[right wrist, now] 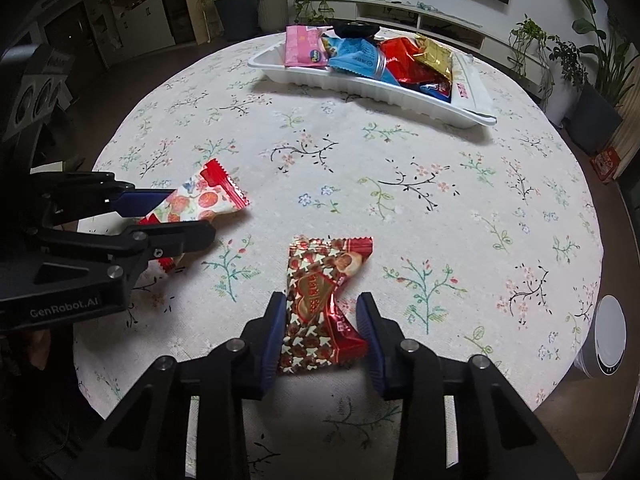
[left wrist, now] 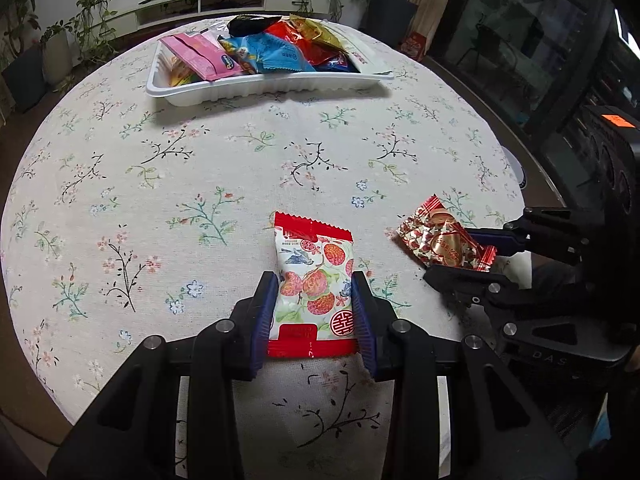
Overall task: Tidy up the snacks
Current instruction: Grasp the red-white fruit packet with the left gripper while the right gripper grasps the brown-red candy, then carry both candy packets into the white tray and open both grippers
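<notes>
We hold the left tool (left wrist: 316, 300) pinched on a white snack packet (left wrist: 314, 286) printed with red fruit and sealed with red ends; both blue pads press its sides, low over the round surface (left wrist: 224, 168) with its flowered cloth. Just beside it, our right tool (right wrist: 322, 320) has a dark red foil packet (right wrist: 320, 304) with white stars between its fingers: the left pad touches the wrapper, and we cannot tell whether the right pad presses it. Across the surface, well apart from both tools, a white tray (left wrist: 256, 86) holds pink, blue, red and gold snack bags.
</notes>
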`<state>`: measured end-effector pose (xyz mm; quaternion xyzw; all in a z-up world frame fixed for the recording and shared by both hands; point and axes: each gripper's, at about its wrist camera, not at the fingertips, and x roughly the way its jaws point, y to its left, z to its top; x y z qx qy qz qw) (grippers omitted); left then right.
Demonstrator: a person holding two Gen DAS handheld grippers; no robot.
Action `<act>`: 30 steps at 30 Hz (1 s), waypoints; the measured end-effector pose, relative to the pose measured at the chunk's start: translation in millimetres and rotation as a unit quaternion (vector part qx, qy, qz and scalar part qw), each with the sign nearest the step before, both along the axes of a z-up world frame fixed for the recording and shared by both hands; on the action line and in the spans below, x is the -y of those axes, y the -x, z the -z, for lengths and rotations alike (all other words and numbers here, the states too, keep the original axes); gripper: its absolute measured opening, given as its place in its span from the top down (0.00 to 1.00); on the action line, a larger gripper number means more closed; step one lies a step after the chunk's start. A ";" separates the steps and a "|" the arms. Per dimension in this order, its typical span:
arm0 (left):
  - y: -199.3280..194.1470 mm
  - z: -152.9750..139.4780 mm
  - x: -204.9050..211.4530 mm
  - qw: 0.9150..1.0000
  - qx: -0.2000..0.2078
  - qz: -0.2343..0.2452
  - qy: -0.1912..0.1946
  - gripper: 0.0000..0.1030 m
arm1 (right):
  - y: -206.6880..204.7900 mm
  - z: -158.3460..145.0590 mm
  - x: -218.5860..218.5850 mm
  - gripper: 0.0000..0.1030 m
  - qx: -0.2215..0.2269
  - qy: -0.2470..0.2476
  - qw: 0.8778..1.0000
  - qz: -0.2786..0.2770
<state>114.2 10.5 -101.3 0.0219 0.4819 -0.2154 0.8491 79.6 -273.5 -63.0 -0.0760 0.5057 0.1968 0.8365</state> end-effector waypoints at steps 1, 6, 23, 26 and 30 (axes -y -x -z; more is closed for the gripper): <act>0.6 -0.7 0.1 1.000 0.000 0.000 0.001 0.67 | -0.6 -0.1 1.4 0.65 -0.002 -0.005 1.000 0.002; 2.1 -3.0 -0.4 1.000 0.002 0.001 0.006 0.67 | -0.7 -5.2 9.0 0.77 -0.004 -0.036 0.999 0.013; 7.0 -10.6 -6.0 0.999 0.016 -0.002 0.032 0.67 | -0.1 -21.3 18.2 0.81 0.010 -0.063 0.998 0.021; 7.4 -16.0 -8.4 0.999 0.021 -0.004 0.039 0.67 | -0.2 -28.0 23.5 0.81 0.014 -0.076 0.997 0.026; 5.6 -28.3 -15.4 0.998 0.032 -0.011 0.047 0.67 | -1.3 -40.7 31.5 0.81 0.025 -0.087 0.995 0.034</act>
